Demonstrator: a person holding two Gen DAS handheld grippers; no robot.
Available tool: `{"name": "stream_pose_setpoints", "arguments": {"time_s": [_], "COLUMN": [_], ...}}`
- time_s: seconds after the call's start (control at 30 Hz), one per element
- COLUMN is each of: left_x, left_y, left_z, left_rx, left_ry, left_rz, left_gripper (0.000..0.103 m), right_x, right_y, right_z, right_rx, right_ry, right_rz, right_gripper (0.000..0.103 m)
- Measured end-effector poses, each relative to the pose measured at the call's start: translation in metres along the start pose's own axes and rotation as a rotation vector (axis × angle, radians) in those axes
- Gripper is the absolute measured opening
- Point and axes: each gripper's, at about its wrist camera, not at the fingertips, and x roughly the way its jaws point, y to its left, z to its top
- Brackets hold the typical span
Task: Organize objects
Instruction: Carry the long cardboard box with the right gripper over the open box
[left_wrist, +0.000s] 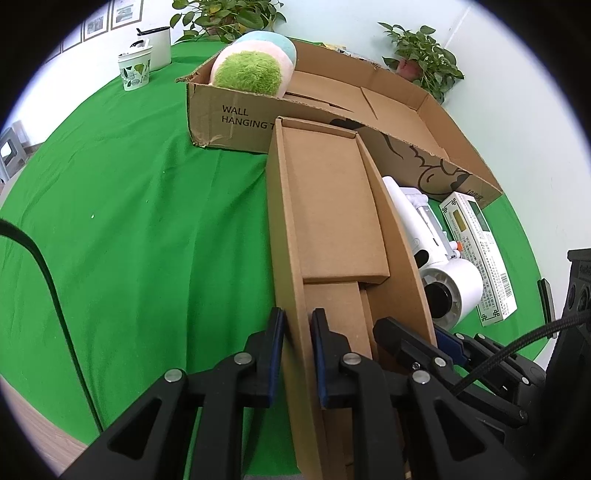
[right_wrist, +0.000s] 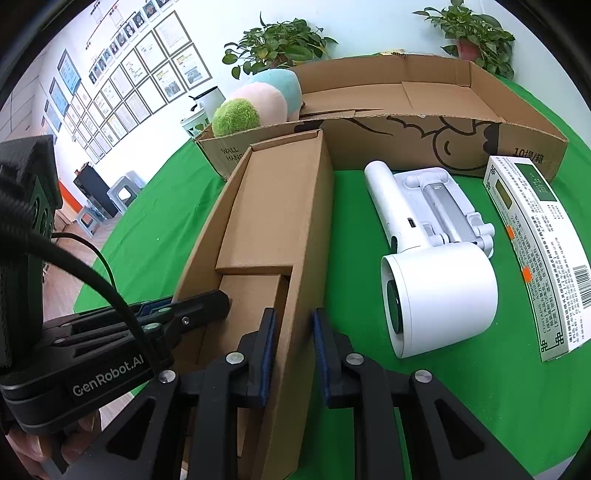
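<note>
The counter (right_wrist: 424, 387), draped in green cloth, is largely taken up at its far side by a big open cardboard carton (right_wrist: 424, 136), in which only a plush toy (right_wrist: 255, 107) of green, pink and blue balls is seen, at its left end; the rest of its floor is bare. Just near of the carton, a long narrow cardboard box (right_wrist: 266, 221) with an open top is held up between both grippers, its far end close to the carton wall. The left gripper (left_wrist: 297, 354) is clamped tight on the box's left wall, and the right gripper (right_wrist: 293, 350) is closed almost fully over the right wall, one finger inside and one outside. To the right of the box, a white handheld appliance (right_wrist: 436, 295) and, farther right, a flat printed packet (right_wrist: 535, 251) lie on the cloth, untouched. The sorting is judged to be at an early stage: one item is stowed, the narrow box is in hand, and two things are left.
</note>
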Motion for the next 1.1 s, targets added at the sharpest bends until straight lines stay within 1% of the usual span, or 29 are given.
{"name": "stream_pose_setpoints", "arguments": {"time_s": [0.23, 0.4, 0.63, 0.87, 0.97, 1.1], "left_x": [-0.002, -0.011, -0.043, -0.079, -0.086, -0.086], "left_y": [-0.002, -0.002, -0.007, -0.017, -0.024, -0.037], "left_z": [-0.001, -0.004, 0.004, 0.024, 0.036, 0.056], "left_rx": [0.010, 0.005, 0.028, 0.050, 0.064, 0.079], "left_ry": [-0.002, -0.022, -0.104, -0.216, -0.245, -0.267], "left_rz": [0.021, 0.025, 0.038, 0.049, 0.043, 0.026], "left_gripper": [0.013, 0.013, 0.013, 0.013, 0.013, 0.013], "right_x": [0.000, -0.006, -0.031, -0.065, -0.076, -0.086], "right_y": [0.004, 0.008, 0.019, 0.033, 0.035, 0.028], "right_z": [0.000, -0.001, 0.005, 0.029, 0.041, 0.062], "right_rx": [-0.005, -0.010, -0.017, -0.039, -0.042, -0.031], "right_ry": [0.002, -0.010, -0.085, -0.180, -0.216, -0.241], "right_rz": [-0.017, -0.025, -0.009, 0.010, 0.010, -0.003], "right_gripper": [0.016, 0.015, 0.014, 0.014, 0.014, 0.014]}}
